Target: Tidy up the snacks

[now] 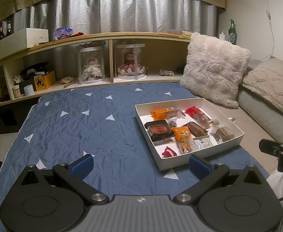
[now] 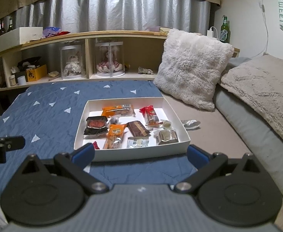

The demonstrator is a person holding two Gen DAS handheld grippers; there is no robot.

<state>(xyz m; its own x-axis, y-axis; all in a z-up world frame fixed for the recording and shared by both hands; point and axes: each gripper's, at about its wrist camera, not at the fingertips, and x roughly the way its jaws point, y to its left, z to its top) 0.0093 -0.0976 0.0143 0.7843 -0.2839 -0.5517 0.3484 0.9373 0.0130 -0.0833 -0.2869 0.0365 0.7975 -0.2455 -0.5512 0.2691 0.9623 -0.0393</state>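
Note:
A shallow white box lies on the blue quilt and holds several wrapped snacks: two orange packs, a black and red pack, a brown bar, a red pack and a small red sweet. My left gripper hovers open over the quilt, left of the box's near corner. My right gripper is open just in front of the box's near wall. Nothing sits between either pair of blue pads.
A silver wrapper lies on the beige sheet right of the box. A fluffy pillow leans behind it, a folded blanket to the right. A wooden shelf with dolls, boxes and bottles runs along the back.

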